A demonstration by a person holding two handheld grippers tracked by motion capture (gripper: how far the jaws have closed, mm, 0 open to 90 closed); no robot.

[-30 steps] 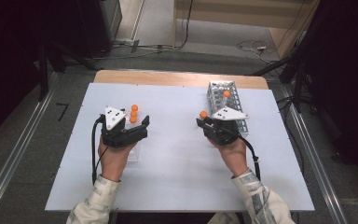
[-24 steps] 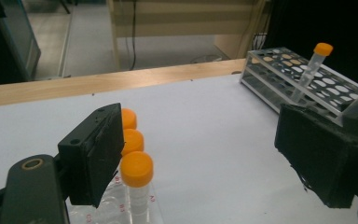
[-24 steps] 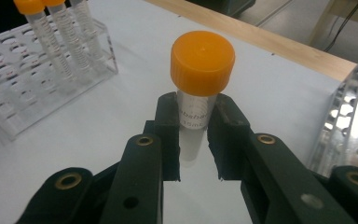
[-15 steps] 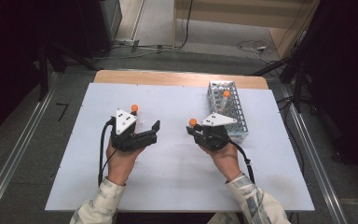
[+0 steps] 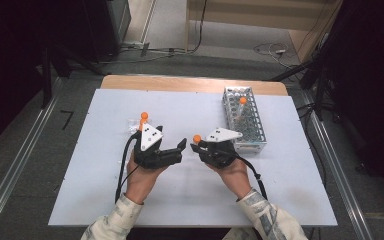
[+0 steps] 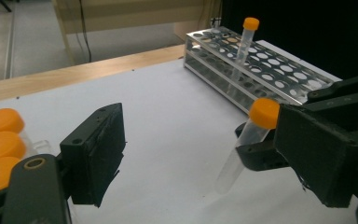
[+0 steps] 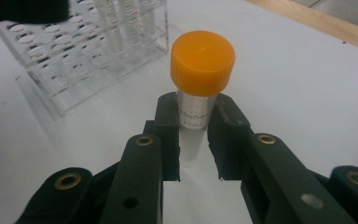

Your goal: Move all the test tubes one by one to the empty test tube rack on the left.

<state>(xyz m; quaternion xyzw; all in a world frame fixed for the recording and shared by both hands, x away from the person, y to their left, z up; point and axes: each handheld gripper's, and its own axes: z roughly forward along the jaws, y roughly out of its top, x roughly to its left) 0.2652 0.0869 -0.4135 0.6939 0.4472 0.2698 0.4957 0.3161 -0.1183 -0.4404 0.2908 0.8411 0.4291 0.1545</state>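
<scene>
tube (image 7: 200,88) w/ orange cap upright, clamped in right gripper (image 7: 193,133) over mid desk (image 5: 280,180), just left of metal rack (image 5: 245,122) at right edge. left gripper (image 5: 180,147) released, empty, facing it.

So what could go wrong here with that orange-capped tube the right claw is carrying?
The right claw pinches the tube just under its orange cap, so the long body hangs free and could swing or slip. The open left claw sits close by, so the two could bump. The rack already holds one tube, which a careless insertion might knock.
</scene>
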